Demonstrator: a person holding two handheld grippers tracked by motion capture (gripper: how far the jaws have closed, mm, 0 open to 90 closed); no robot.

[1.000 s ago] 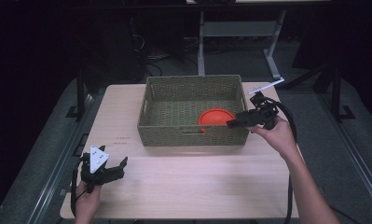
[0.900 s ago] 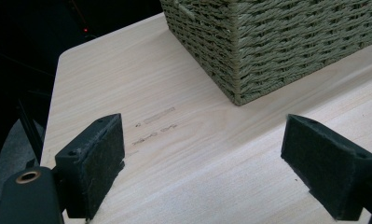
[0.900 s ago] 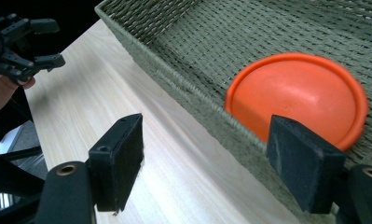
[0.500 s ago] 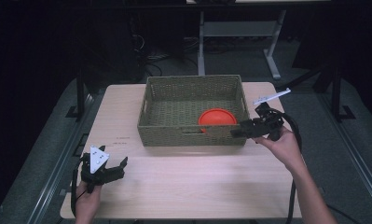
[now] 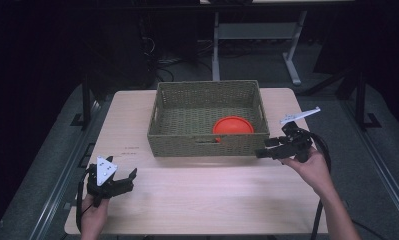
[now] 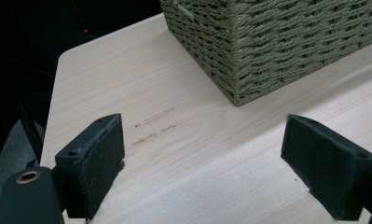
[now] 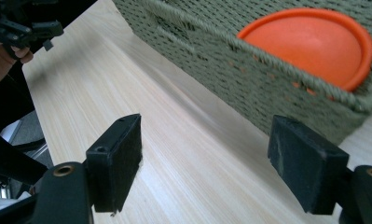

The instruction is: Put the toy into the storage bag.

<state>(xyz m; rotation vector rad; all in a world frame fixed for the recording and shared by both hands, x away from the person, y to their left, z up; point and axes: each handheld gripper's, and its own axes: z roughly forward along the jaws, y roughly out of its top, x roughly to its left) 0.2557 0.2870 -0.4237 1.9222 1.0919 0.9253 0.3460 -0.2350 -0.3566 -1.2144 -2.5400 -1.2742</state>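
A green woven basket [image 5: 157,131] stands at the middle back of the wooden table [image 5: 207,195]. An orange upside-down bowl [image 5: 232,125] lies in its front right corner, also seen as the orange bowl [image 7: 309,44] over the basket wall [image 7: 249,70]. My right gripper [image 5: 267,148] is open and empty just outside the basket's front right corner, above the table. My left gripper [image 5: 123,181] rests open and empty near the table's front left, with the basket corner [image 6: 235,51] ahead of it.
A person's hand [image 5: 312,167] holds the right gripper, its cable [image 5: 324,150] looping right. The other hand with the left gripper [image 7: 23,30] appears far off in the right gripper view. A metal stand [image 5: 292,60] and dark floor lie behind the table.
My right gripper has pulled back out of the basket toward the front right and lowered over the table, leaving the orange bowl inside. The left gripper has stayed still.
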